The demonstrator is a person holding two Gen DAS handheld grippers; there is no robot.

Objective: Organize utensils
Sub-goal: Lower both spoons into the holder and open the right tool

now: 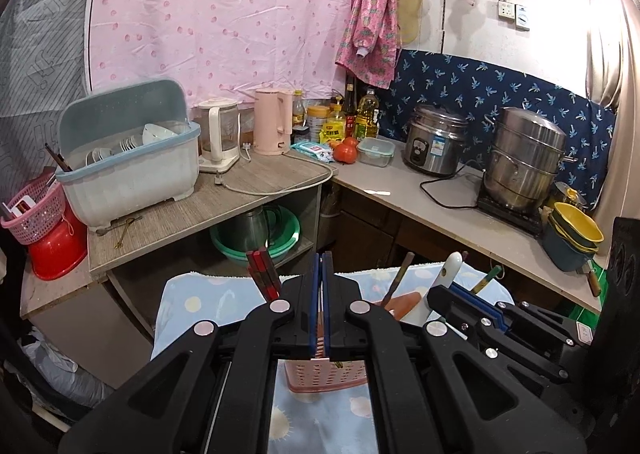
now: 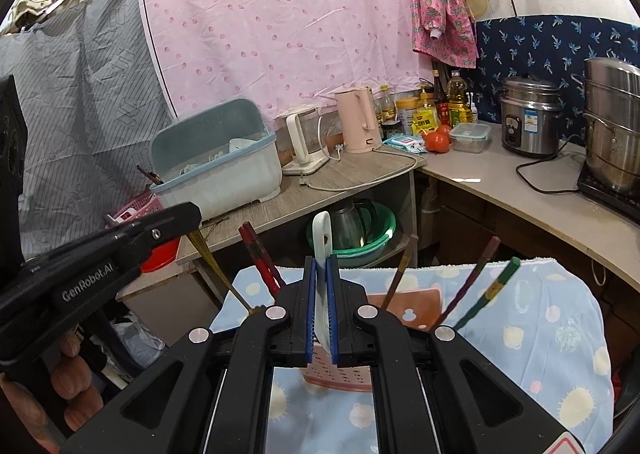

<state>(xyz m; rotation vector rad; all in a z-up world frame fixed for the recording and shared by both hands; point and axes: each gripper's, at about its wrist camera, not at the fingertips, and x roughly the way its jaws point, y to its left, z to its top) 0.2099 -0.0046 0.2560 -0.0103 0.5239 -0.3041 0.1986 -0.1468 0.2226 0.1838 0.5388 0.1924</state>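
- Where the two grippers work, a pale blue cloth (image 2: pixel 520 318) printed with dots and suns covers the near surface; behind it an L-shaped counter (image 1: pixel 256 190) runs along a pink sheet (image 1: pixel 224 14) and a navy patterned backsplash (image 1: pixel 500 82).
- On the counter stand a blue-lidded dish rack (image 1: pixel 128 158), a pink kettle (image 1: pixel 274 120), oil bottles, tomatoes, a steel rice cooker (image 1: pixel 434 140) and a stacked steel steamer (image 1: pixel 524 158).
- A pink slotted plastic basket (image 2: pixel 340 372) sits on the cloth under both grippers, with red chopsticks (image 2: pixel 260 260), brown ones and a green one leaning out of it.
- The right gripper (image 2: pixel 322 310) is clamped on a glossy white spoon (image 2: pixel 322 238), handle up, just above the basket.
- The left gripper (image 1: pixel 322 302) has its blue pads nearly together on a thin utensil; from the right view it looks like a slim brass-coloured piece (image 2: pixel 212 258), but which utensil is unclear.
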